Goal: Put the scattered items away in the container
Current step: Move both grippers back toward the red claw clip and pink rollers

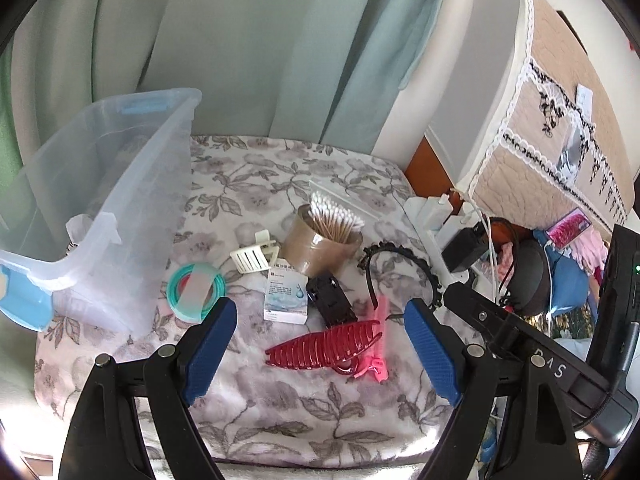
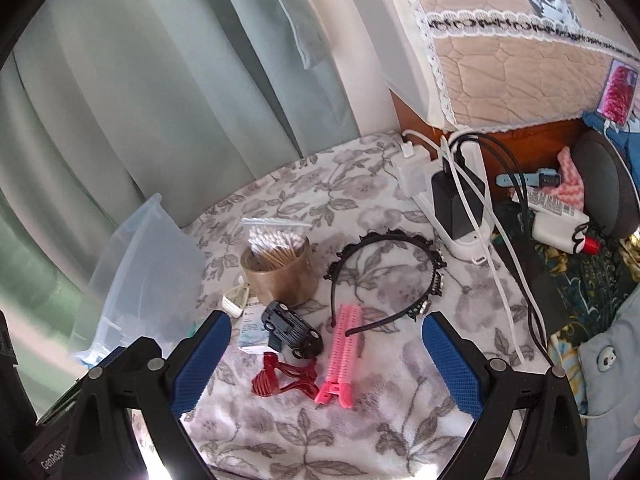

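Observation:
Scattered on a floral blanket (image 1: 248,396) lie a red claw clip (image 1: 324,350), pink hair clips (image 2: 342,354), a dark toy car (image 2: 292,328), a small white box (image 1: 286,296), a black headband (image 2: 384,276), a tape roll (image 1: 322,250) stuffed with cotton swabs, a cream clip (image 1: 254,256) and teal bands (image 1: 196,292). A clear plastic bin (image 1: 100,216) stands at the left. My left gripper (image 1: 320,354) hovers open above the red clip. My right gripper (image 2: 326,360) hangs open over the pink clips and red clip (image 2: 280,378). Neither holds anything.
A white power strip (image 2: 452,208) with chargers and cables lies at the blanket's right edge, beside clutter and a quilted cover (image 2: 512,60). Green curtains (image 1: 240,48) hang behind. The right gripper's body (image 1: 532,356) shows at the right of the left wrist view.

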Motion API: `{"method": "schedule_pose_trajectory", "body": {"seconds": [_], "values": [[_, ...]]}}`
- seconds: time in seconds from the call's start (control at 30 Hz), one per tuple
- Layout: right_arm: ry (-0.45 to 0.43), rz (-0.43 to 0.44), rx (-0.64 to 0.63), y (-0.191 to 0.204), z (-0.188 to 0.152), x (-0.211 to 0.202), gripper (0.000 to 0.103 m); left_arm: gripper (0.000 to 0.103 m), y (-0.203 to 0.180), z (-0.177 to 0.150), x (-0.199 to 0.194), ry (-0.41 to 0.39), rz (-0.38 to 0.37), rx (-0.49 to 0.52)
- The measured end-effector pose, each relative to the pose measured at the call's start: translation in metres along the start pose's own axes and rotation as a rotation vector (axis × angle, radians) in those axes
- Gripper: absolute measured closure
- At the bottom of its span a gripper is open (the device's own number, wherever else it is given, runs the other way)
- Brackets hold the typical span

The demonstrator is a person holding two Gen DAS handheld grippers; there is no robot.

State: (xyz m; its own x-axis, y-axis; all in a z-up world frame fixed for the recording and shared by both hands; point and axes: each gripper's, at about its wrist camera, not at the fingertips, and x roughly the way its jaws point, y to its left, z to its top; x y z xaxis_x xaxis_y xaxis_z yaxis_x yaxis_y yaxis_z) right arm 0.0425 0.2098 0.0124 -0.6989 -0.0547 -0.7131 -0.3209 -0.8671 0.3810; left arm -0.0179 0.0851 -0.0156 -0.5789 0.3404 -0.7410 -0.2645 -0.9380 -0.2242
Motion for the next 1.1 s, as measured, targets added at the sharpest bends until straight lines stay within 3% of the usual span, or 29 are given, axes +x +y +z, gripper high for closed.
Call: {"method": "schedule_pose_trajectory", "body": {"seconds": [0.43,0.9,1.1], "values": [[0.11,-0.05,0.066,-0.027,-0.017,0.035,0.005,0.017,-0.012,-0.026,0.045,0.135,0.017,0.071],[0.204,-0.052,0.087,-0.035,-0.033,0.065,0.01,0.019,-0.01,-0.036,0.078,0.157,0.102,0.09],[0.236,-0.039,0.08,-0.033,-0.038,0.078,0.015,0.027,-0.009,-0.039,0.09,0.18,0.1,0.098]]}}
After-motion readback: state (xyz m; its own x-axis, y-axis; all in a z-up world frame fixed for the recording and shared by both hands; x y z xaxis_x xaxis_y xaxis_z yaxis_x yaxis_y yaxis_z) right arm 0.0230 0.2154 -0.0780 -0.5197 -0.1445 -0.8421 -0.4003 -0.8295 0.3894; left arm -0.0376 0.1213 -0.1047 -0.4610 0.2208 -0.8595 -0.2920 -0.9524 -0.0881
